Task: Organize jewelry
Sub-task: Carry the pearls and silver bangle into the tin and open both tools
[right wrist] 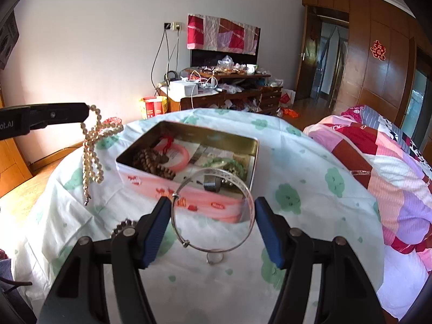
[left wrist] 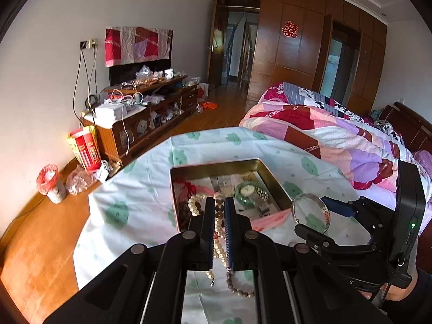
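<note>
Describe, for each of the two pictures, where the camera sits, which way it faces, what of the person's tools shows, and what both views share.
Left wrist: sits behind the left tool, facing the open rectangular metal tin; fingers clamp the cream pearl necklace; right tool at right.
Right wrist: sits behind the right tool, facing the tin and wall; fingers grip the thin silver bangle; left tool at left.
Shared: tin, necklace, bangle, green-flowered white cloth.
</note>
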